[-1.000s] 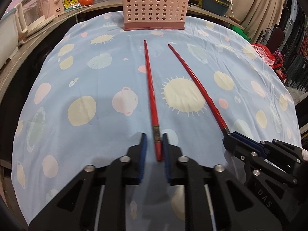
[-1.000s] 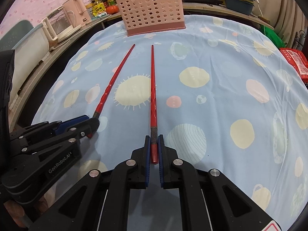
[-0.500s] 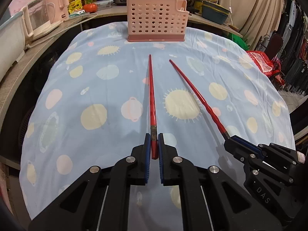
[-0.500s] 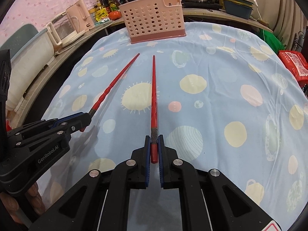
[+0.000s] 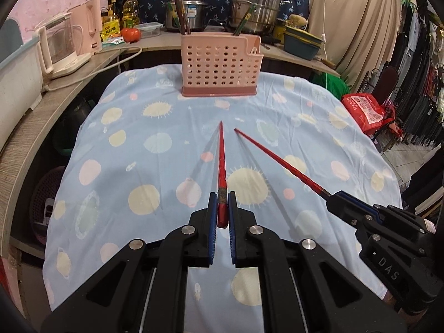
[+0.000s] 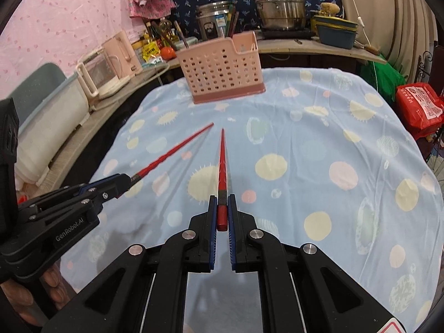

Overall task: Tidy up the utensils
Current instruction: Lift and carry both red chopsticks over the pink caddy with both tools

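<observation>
left black two-finger gripper with blue pads point(image 5: 222, 211): jaws clamped on the thick butt end of a slender red lacquered chopstick point(image 5: 222, 166), which is held clear of the cloth, tip pointed ahead and downward; its shadow is cast apart from it, so it is judged lifted. right black two-finger gripper with blue pads point(image 6: 222, 211): jaws likewise pressed together on the butt of a second red chopstick point(image 6: 222, 163), gripped at the very end so the long taper stays free for insertion. the two tips are seen near each other but not touching, both aimed at the goal. pale blue planet-printed tablecloth point(image 5: 133, 149): spread over the table beneath. pink perforated plastic utensil caddy point(image 5: 220, 63): stood upright at the far edge of the cloth, well apart from both tips; delivery not yet made. its inner compartments are hidden behind the front wall, and whether the dark sticks above its rim sit inside it or behind cannot be told. only fingertips of the person are seen, at the lower left edge of the right view. steel pots point(image 5: 255, 8) on the rear counter are partly cut off.
</observation>
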A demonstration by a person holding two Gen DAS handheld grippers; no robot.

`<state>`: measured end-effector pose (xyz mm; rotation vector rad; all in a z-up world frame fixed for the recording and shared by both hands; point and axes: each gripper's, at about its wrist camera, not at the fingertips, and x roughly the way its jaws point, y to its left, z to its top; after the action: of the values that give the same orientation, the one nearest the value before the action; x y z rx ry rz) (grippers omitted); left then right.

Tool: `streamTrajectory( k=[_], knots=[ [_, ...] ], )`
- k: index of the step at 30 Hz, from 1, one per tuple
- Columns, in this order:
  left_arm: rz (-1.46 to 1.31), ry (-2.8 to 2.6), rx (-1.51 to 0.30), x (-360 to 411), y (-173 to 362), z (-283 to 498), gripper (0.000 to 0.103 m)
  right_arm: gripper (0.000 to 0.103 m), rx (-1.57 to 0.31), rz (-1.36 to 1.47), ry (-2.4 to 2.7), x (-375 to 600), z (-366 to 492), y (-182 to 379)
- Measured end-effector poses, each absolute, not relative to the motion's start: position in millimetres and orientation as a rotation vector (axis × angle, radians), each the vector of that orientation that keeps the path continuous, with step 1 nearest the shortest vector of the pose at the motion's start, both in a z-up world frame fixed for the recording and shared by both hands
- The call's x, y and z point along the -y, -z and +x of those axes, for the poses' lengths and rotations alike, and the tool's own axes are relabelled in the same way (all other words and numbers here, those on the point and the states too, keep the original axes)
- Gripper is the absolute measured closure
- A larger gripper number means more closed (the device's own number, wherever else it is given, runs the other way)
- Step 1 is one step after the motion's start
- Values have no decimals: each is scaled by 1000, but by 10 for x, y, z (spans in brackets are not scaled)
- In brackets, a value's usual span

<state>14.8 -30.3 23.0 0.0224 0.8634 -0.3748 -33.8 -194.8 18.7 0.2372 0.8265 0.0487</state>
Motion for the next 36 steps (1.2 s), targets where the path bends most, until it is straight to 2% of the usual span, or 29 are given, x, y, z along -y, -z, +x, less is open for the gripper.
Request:
streamTrajectory(
  k=[12,36],
  knots=[
    [-12,373,-759,221,-717,276,96,96,-710,273,-66,2054,-237,-731],
    [19,366,-588,359,-1534,1012,96,96,-550,299,-58,2415,532,-1487]
  ],
)
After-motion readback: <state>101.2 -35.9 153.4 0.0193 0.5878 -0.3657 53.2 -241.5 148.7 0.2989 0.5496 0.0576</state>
